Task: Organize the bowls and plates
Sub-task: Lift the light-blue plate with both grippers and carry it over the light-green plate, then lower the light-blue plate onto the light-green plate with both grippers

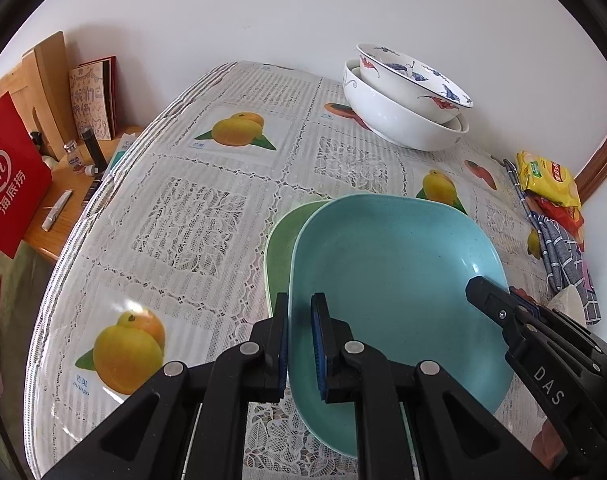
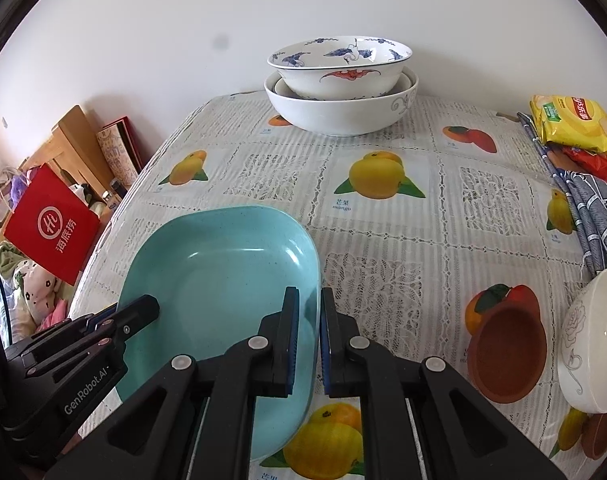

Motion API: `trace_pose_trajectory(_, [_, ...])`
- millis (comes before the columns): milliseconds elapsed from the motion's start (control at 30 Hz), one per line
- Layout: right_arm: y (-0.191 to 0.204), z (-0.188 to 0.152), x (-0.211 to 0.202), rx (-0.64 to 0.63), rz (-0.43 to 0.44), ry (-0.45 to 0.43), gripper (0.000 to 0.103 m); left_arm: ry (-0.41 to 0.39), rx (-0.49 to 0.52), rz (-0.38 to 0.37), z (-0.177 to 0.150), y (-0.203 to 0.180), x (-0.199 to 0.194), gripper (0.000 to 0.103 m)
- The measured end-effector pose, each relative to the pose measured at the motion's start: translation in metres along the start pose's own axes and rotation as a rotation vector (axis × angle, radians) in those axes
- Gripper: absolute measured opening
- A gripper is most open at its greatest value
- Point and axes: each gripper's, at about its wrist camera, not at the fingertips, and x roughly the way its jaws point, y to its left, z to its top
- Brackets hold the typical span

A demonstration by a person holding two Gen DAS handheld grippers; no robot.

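Two hand-held grippers carry a rounded-rectangular turquoise plastic plate [image 1: 395, 280] above a table covered by a lace-patterned, fruit-printed cloth [image 1: 183, 216]. The left gripper [image 1: 299, 344] clamps the plate's left rim, one finger outside and one inside; the right gripper [image 2: 309, 336] clamps the opposite, right rim in the same manner, so both sets of fingers are closed on the plate. The plate's long axis runs away from the cameras, toward the wall, with the grips at mid-length on either long side. Directly beneath and slightly to the left lies a pale green plate of matching shape [image 1: 287, 248], partly covered by the turquoise one. The coming move appears to be lowering the turquoise plate onto the green one, which calls for a small leftward shift. Stacked white porcelain bowls [image 2: 339, 92] stand well apart at the far edge.
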Motion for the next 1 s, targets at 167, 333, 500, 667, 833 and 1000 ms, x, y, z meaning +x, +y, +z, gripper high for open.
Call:
trace_pose_trajectory(167, [0.0,0.005,0.008,0.002,0.012,0.004,0.01,0.003,-0.011,0.005,0.004,0.002,0.006,0.011])
trace_pose_trajectory(333, [-0.003,0.01,0.016,-0.002,0.02,0.007,0.01,0.003,-0.011,0.01,0.006,0.001,0.011,0.011])
trace_pose_trajectory(500, [-0.006,0.012,0.021,0.0,0.032,0.01,0.01,0.008,-0.011,0.01,0.006,0.0,0.015,0.011])
trace_pose_trajectory(667, [-0.007,0.014,0.026,-0.003,0.04,0.006,0.011,0.009,-0.019,0.012,0.005,0.001,0.018,0.011])
trace_pose_trajectory(833, [-0.005,0.014,0.03,-0.009,0.041,0.004,0.012,0.009,-0.014,0.015,0.006,0.001,0.018,0.011])
trace_pose_trajectory(1000, [-0.005,0.013,0.034,-0.023,0.042,0.013,0.013,0.019,-0.026,-0.009,0.007,0.004,0.018,0.011])
